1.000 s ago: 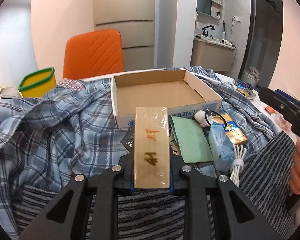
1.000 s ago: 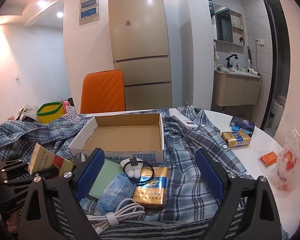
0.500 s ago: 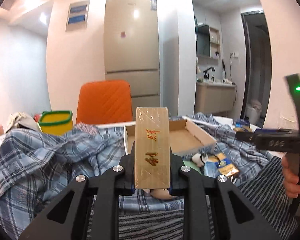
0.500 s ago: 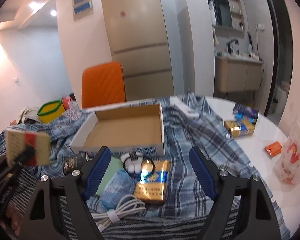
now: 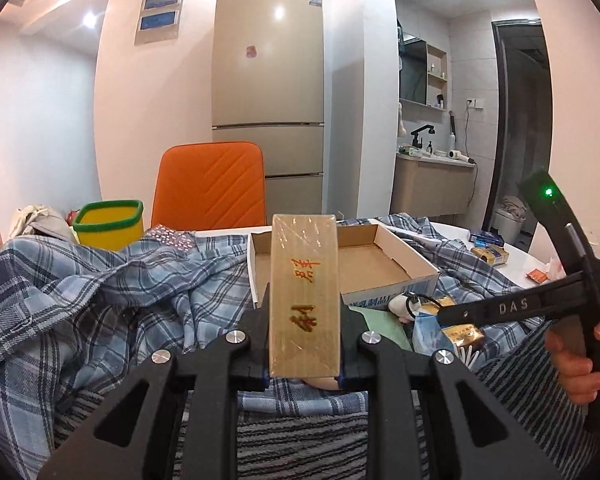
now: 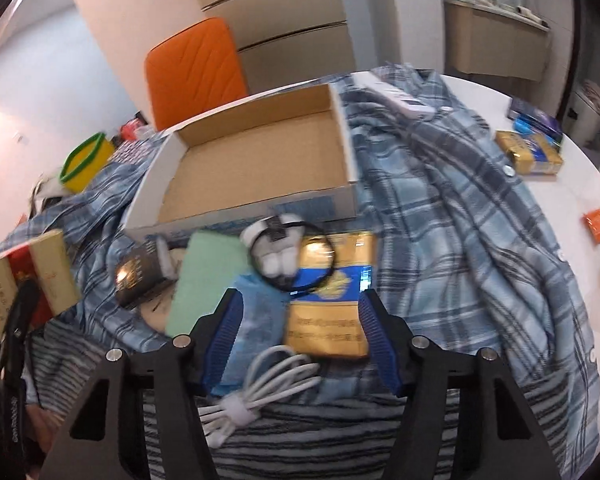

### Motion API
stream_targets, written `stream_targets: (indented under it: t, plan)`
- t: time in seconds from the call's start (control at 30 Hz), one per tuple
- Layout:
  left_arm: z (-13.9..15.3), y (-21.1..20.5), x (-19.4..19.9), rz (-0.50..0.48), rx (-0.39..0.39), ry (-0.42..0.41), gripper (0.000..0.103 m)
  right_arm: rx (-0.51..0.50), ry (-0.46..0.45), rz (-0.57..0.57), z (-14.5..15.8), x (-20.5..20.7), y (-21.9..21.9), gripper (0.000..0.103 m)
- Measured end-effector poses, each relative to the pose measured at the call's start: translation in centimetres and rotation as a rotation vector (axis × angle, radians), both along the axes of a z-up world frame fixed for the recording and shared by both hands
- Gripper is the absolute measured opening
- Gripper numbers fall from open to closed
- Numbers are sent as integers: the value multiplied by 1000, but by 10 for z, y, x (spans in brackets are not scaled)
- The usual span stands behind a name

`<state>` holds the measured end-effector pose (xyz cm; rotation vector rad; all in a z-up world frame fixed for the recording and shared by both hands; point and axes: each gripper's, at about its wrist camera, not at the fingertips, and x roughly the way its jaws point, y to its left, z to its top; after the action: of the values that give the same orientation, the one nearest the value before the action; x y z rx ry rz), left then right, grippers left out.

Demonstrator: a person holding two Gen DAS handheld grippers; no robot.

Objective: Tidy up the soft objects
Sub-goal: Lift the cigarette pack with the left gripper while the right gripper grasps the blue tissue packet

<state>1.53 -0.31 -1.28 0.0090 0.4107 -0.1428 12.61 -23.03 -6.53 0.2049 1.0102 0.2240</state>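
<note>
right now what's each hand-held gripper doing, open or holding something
Left hand-held gripper: shut on the tan cellophane-wrapped rectangular box.
Right hand-held gripper: open, holding nothing.

Left gripper jaws clamped; right gripper jaws spread apart.

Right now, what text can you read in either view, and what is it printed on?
"DAS": white letters on the right gripper's black arm, seen in the left view.
Red and dark characters on the tan pack in the left gripper: not legible.
Fridge brand, gold-blue pack, cardboard box print: too small or blurred.
</note>
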Motion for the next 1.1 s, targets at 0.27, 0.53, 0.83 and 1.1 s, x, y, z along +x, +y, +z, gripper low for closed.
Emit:
stream_targets:
  t: [0.27,0.53,0.83,1.1]
  plan:
    - [0,-1,0,2,8,-3,21,-71,38,59,-6,5,39,63]
    - [1,-5,-3,1,22,-7,21,-121,38,85,-15,3,61,57]
    - [4,-2,-9,19,18,-23,21,-117,0,110,-14,-5,60,32]
    - [28,-8,-29,-3,38,-92,21,-21,-123,150,14,-27,50,19]
